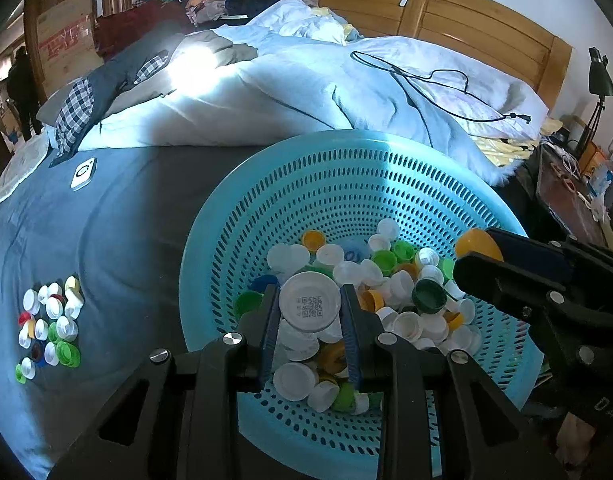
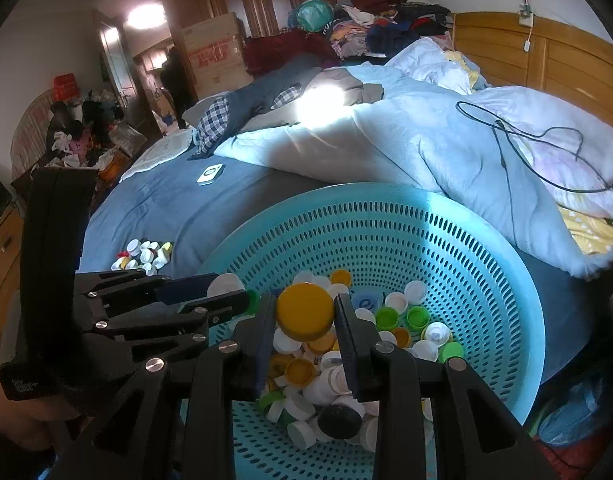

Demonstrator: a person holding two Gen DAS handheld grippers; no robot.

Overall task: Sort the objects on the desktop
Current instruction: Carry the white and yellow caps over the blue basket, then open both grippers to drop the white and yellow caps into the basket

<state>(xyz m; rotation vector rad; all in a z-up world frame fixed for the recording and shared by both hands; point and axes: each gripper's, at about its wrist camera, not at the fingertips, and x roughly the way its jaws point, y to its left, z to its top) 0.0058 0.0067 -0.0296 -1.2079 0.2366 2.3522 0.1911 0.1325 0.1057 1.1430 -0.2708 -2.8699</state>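
A white cap (image 1: 309, 306) is clamped in the left tongs (image 1: 310, 312) and a yellow cap (image 2: 305, 317) in the right tongs (image 2: 305, 320), both above the blue basket (image 1: 346, 168) (half full of caps). The basket is set on the bed (image 1: 126, 220), at its near edge, with a small pile of caps (image 1: 50, 328) laid out beside it

Left claw (image 1: 310, 312) grips white cap (image 1: 309, 307) (QR code showing) over blue basket (image 1: 226, 216) w/ caps.

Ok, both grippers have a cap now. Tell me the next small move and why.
Probably carry the left gripper over to the pile of caps on the bedspread and release there. Its fingers are shut on the white cap above the blue basket, and that pile already holds sorted caps, many white. The right gripper, shut on the yellow cap, can likely follow.
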